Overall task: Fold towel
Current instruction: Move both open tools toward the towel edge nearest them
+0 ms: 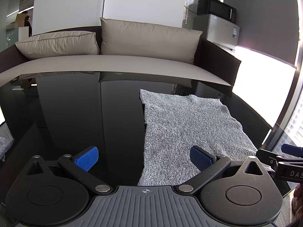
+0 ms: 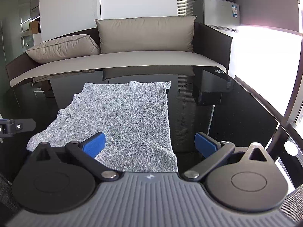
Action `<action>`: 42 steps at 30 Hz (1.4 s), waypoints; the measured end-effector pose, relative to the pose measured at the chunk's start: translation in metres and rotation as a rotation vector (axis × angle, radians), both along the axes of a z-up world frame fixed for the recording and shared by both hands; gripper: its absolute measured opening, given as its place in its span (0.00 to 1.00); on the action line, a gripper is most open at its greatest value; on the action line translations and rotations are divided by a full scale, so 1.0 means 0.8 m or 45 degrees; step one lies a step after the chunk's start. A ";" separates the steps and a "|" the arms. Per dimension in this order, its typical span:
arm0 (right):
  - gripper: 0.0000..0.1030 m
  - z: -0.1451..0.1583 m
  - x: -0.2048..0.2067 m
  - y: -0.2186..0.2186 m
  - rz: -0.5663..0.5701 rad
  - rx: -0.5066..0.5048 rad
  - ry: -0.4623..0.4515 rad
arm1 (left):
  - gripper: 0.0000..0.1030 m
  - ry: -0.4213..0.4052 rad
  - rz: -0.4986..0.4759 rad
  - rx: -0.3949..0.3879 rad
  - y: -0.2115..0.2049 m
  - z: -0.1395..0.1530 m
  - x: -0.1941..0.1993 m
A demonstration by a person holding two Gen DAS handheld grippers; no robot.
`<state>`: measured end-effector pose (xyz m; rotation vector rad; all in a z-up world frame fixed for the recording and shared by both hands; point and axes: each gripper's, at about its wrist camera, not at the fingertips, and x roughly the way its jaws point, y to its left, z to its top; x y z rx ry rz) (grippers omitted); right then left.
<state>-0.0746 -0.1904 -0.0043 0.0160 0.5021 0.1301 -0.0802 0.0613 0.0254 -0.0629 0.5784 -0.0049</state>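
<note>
A fluffy grey towel lies spread flat on the glossy black table. My left gripper is open, its blue pads wide apart, straddling the towel's near left corner just above it. In the right wrist view the towel fills the middle. My right gripper is open, straddling the towel's near right corner, left pad over the cloth, right pad over bare table. The right gripper shows at the right edge of the left wrist view. The left gripper shows at the left edge of the right wrist view.
A beige sofa with two cushions stands just beyond the table's far edge. A small fridge with a microwave on top stands at the back right. A bright window runs along the right side.
</note>
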 end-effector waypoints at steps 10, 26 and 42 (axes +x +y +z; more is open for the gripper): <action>1.00 0.001 -0.012 0.006 0.011 0.008 0.006 | 0.99 0.005 -0.022 0.041 -0.008 -0.002 -0.009; 1.00 -0.003 -0.005 0.003 -0.024 0.045 0.088 | 0.99 0.016 -0.010 0.030 -0.008 -0.004 -0.001; 1.00 -0.004 -0.001 0.005 -0.024 0.044 0.121 | 0.99 0.032 -0.050 0.044 -0.019 -0.009 0.002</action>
